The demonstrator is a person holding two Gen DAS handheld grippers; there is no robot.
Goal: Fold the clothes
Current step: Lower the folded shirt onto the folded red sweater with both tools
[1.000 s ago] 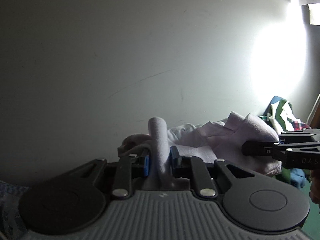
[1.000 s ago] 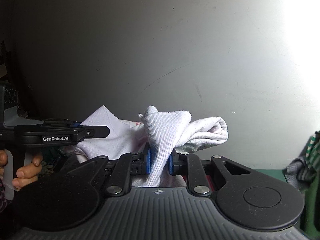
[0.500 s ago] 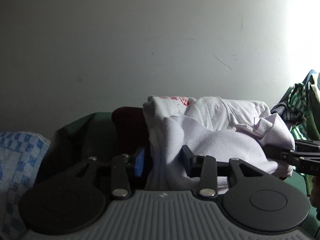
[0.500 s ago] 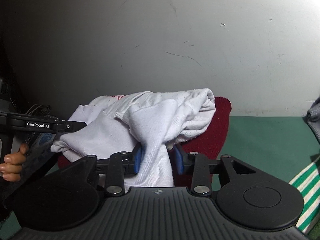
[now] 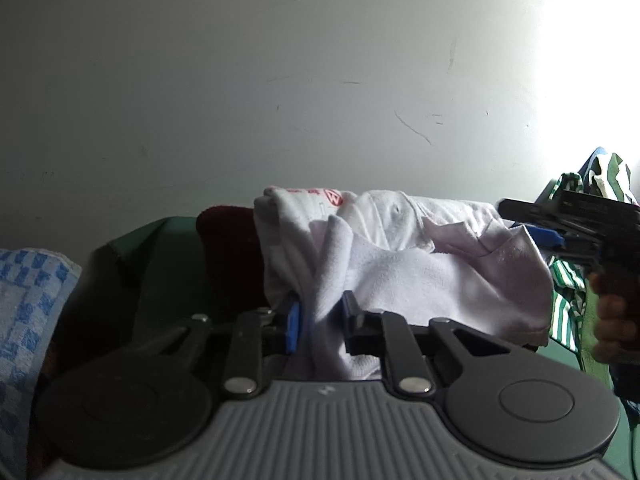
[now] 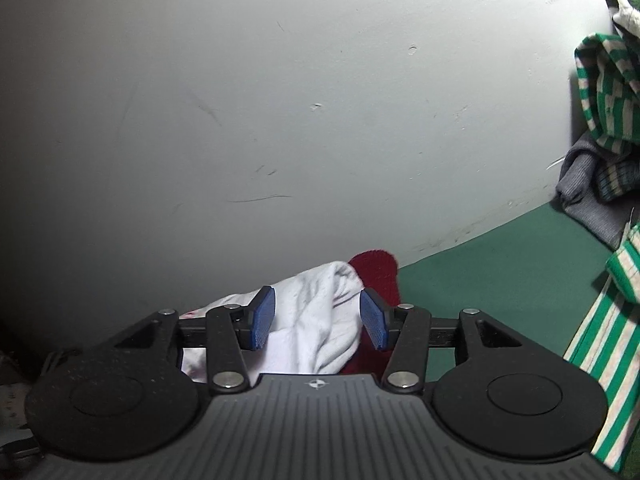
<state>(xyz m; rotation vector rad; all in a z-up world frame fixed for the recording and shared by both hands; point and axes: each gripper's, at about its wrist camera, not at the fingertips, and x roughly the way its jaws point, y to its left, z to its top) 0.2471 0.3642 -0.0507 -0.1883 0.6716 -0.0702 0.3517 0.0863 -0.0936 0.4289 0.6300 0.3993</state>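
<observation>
Left wrist view: the left gripper [image 5: 319, 322] has its jaws closed on a fold of the white garment [image 5: 404, 264], which lies bundled on a dark red cloth [image 5: 228, 236] against the wall. Red print on the garment is too small to read. The right gripper [image 5: 560, 232] hangs just right of it.

Right wrist view: jaws spread, garment [image 6: 320, 320] lying loose between them. Right of it, striped green clothes [image 6: 600, 92].

Landmark: white garment [image 6: 316, 320]. Bare green desk [image 6: 492, 276] lies open to its right, up to the striped clothes [image 6: 604, 96] and grey knit [image 6: 580, 184]. The wall [image 6: 280, 100] closes off the far side. A blue checked towel [image 5: 28, 304] blocks the left.
</observation>
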